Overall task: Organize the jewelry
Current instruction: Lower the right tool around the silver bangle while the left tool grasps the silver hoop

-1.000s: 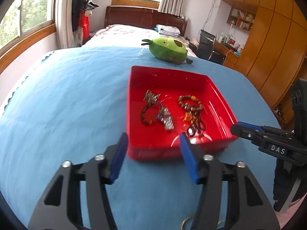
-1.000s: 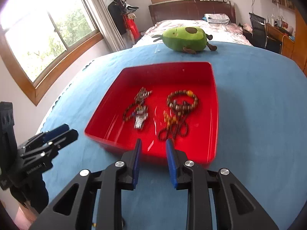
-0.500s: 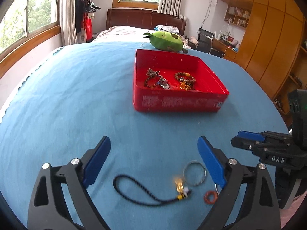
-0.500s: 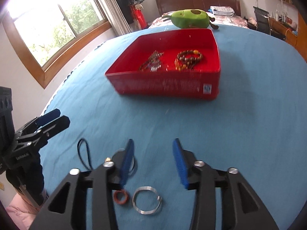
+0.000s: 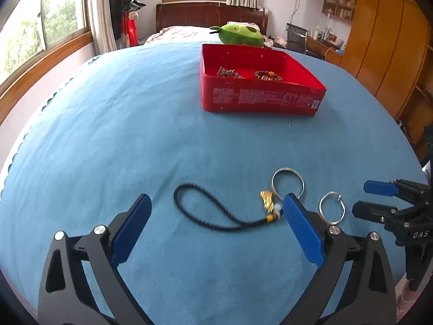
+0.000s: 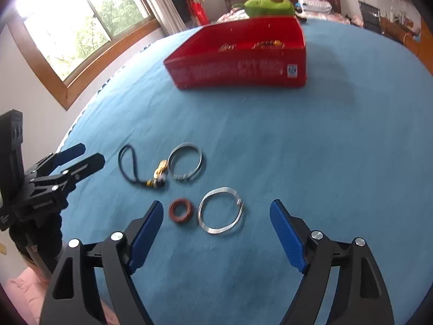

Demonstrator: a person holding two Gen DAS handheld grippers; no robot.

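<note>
Black cord (image 6: 128, 163), two silver bangles (image 6: 220, 214) (flat), red ring (image 6: 180, 211), near red tray (image 6: 243, 62)

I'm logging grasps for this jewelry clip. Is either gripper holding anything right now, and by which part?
Nothing is held. The left gripper and right gripper are both open over the blue cloth; the black cord and thin silver bangle lie loose.

red ring (image 6: 181, 211) hidden behind left claw (image 5: 215, 233)
</note>
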